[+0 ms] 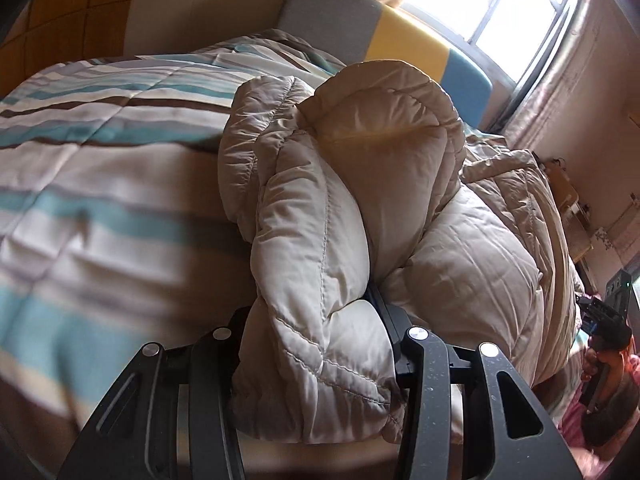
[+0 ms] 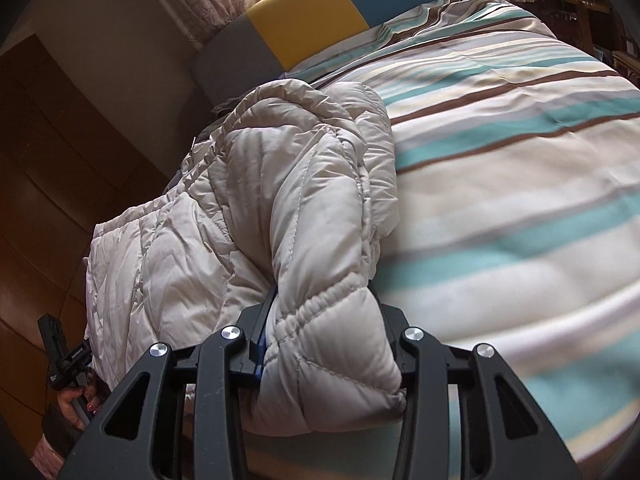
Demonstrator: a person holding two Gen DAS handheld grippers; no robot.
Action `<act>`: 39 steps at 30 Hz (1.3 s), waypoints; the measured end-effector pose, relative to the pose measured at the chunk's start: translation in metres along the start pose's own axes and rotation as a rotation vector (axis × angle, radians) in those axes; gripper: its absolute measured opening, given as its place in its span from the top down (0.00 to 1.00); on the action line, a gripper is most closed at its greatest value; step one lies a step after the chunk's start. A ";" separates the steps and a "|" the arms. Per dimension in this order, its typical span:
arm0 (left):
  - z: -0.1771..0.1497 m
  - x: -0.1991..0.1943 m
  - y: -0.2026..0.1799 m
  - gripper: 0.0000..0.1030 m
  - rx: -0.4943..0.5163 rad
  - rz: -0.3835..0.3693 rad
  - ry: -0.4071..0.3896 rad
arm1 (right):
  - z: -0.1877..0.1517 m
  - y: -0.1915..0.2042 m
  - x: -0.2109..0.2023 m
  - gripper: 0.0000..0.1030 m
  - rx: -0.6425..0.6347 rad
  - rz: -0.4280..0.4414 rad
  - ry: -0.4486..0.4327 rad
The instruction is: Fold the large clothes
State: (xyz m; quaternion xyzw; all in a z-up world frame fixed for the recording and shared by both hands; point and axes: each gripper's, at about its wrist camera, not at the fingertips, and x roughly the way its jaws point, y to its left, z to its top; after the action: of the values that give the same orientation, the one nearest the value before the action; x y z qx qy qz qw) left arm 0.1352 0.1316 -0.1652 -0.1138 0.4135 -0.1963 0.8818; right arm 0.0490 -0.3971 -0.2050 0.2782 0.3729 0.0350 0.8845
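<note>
Jacket: beige quilted puffer, bunched up on the bed, directly ahead of both grippers; a padded elastic-edged end sits in each one.
Left gripper: pinching a thick quilted fold of the jacket; padding bulges out above and below the jaws, black linkage bars splayed to either side at frame bottom.
Left pose: pointing forward and angled downward over the bed, tilted; jacket bulk rises ahead and to its right, bare bedspread to its left.
Right gripper: clamped on another puffy cuff-like end of the jacket; fabric fills the gap fully, blue pad edge visible on the left finger.
Right pose: also pitched downward toward the bed; jacket body trails off ahead and to its left, bedspread to its right.
Bedspread: quilted, teal, brown, cream stripes; under the jacket, blurred close to both grippers.
Headboard: grey, yellow, blue padded panels, far ahead of both grippers.
Window: bright, beyond the headboard, ahead-right of left gripper; curtain beside it.
Other-hand view, left cam: right gripper's black body and the person's hand on its handle at far right edge, low, beside the jacket's edge; pink sleeve below it.
Other-hand view, right cam: left gripper's black body at far left edge, low; fingers with painted nails wrapped on the handle.
Floor: brown wood panels, left of the right gripper, beyond the bed edge.
</note>
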 end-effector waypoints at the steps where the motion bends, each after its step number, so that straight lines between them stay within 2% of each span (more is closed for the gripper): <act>1: -0.005 -0.004 -0.002 0.58 0.002 -0.005 0.002 | -0.004 -0.002 -0.006 0.63 -0.001 0.001 -0.001; 4: -0.015 -0.013 -0.005 0.57 0.014 -0.025 0.002 | -0.012 -0.004 -0.016 0.63 0.003 0.002 -0.003; 6: -0.020 -0.020 -0.005 0.47 0.021 -0.019 -0.003 | -0.014 -0.006 -0.020 0.61 0.002 0.003 -0.003; 7: -0.021 -0.023 -0.004 0.46 0.019 -0.017 -0.005 | -0.014 -0.007 -0.023 0.49 0.005 -0.016 -0.012; 9: -0.017 -0.030 0.001 0.33 -0.002 -0.011 -0.009 | 0.001 -0.006 -0.022 0.35 0.010 -0.041 -0.051; 11: -0.010 -0.043 0.005 0.31 -0.026 -0.003 -0.055 | 0.013 -0.007 -0.030 0.33 0.010 -0.055 -0.097; 13: 0.001 -0.058 0.009 0.31 -0.053 0.021 -0.117 | 0.022 0.002 -0.033 0.25 -0.019 -0.093 -0.120; 15: 0.015 -0.064 0.011 0.20 -0.066 0.017 -0.157 | 0.040 0.015 -0.026 0.25 -0.069 -0.114 -0.132; 17: 0.031 -0.062 0.009 0.20 -0.064 0.037 -0.166 | 0.056 0.029 -0.016 0.24 -0.119 -0.141 -0.127; 19: 0.051 -0.046 0.003 0.13 -0.047 0.041 -0.137 | 0.071 0.045 0.002 0.19 -0.176 -0.161 -0.087; 21: 0.069 -0.016 -0.001 0.12 -0.029 0.100 -0.041 | 0.075 0.057 0.026 0.19 -0.217 -0.197 -0.036; 22: 0.073 -0.005 -0.001 0.11 -0.038 0.113 -0.007 | 0.079 0.062 0.039 0.19 -0.231 -0.215 -0.012; 23: 0.077 0.010 -0.001 0.12 -0.060 0.092 0.032 | 0.070 0.065 0.042 0.22 -0.244 -0.229 0.008; 25: 0.072 0.023 -0.001 0.28 -0.108 0.038 0.059 | 0.062 0.074 0.052 0.47 -0.284 -0.268 0.036; 26: 0.070 0.027 -0.001 0.44 -0.125 0.048 0.062 | 0.061 0.076 0.055 0.53 -0.297 -0.274 0.036; 27: 0.070 0.026 -0.001 0.58 -0.131 0.061 0.050 | 0.061 0.080 0.054 0.67 -0.310 -0.270 0.032; 28: 0.069 0.020 -0.001 0.65 -0.146 0.066 0.032 | 0.062 0.083 0.049 0.76 -0.319 -0.264 0.024; 30: 0.077 0.005 0.006 0.82 -0.203 0.054 -0.014 | 0.068 0.089 0.035 0.80 -0.337 -0.268 -0.017; 33: 0.097 -0.017 0.018 0.88 -0.295 0.033 -0.107 | 0.091 0.096 0.017 0.83 -0.342 -0.263 -0.096; 35: 0.110 -0.027 0.019 0.88 -0.326 0.014 -0.158 | 0.107 0.101 0.009 0.83 -0.327 -0.251 -0.136; 39: 0.144 -0.034 -0.008 0.88 -0.234 0.041 -0.254 | 0.133 0.114 0.009 0.83 -0.305 -0.270 -0.221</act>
State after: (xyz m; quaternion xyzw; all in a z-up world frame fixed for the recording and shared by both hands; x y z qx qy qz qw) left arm 0.2245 0.1448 -0.0480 -0.2312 0.3209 -0.1129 0.9115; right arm 0.1624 -0.3608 -0.0768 0.0908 0.2982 -0.0582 0.9484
